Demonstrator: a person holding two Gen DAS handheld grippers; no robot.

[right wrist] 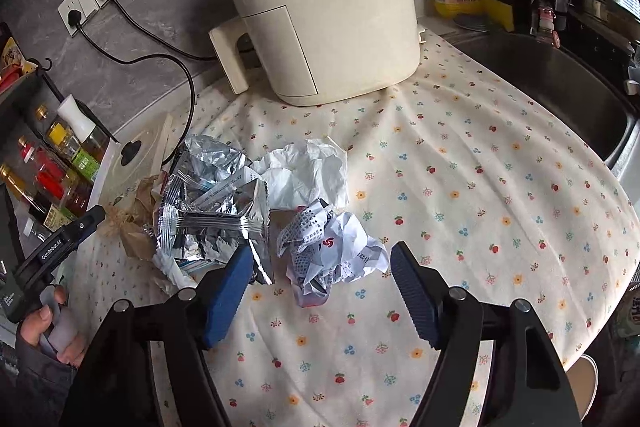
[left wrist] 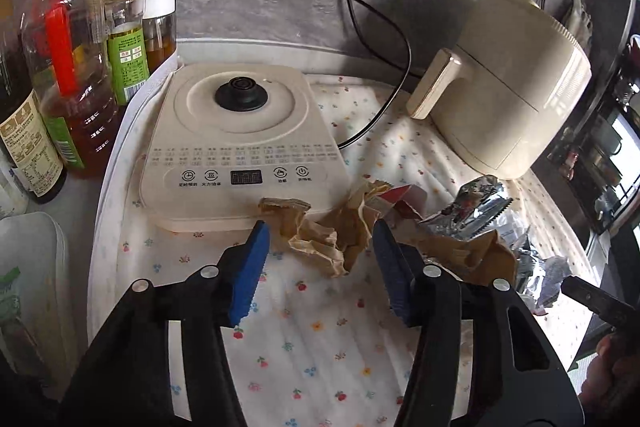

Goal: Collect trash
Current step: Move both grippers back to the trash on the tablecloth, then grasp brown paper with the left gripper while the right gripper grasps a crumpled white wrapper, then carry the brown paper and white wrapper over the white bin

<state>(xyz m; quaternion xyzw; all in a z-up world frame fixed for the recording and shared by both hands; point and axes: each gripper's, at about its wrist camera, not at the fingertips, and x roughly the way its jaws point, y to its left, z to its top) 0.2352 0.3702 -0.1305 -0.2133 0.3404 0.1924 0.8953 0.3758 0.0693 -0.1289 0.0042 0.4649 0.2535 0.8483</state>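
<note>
The left gripper [left wrist: 320, 247] hangs low over the flower-printed cloth [left wrist: 312, 339] that covers the desk, its blue fingers [left wrist: 250, 267] spread wide with nothing between the pads; a crumpled brown paper wrapper [left wrist: 320, 239] lies just ahead in the gap between the fingertips, its far edge resting against the front lip of a cream induction cooker [left wrist: 240, 135]. Beyond the right fingertip lie a red-and-white scrap [left wrist: 400, 197] and crinkled silver foil packets [left wrist: 476, 205]. The right gripper [right wrist: 320, 259] is likewise spread and holds nothing; a crumpled printed white paper ball [right wrist: 332, 247] sits on the cloth between its fingertips, nearer the left one. Silver foil packaging [right wrist: 208, 203] lies against the tip of the left finger, and a crumpled white tissue [right wrist: 308, 171] lies just past the paper ball. A cream air fryer [right wrist: 320, 7] stands farther ahead. Oil and sauce bottles [left wrist: 76, 59] stand well left of the left fingers.
</note>
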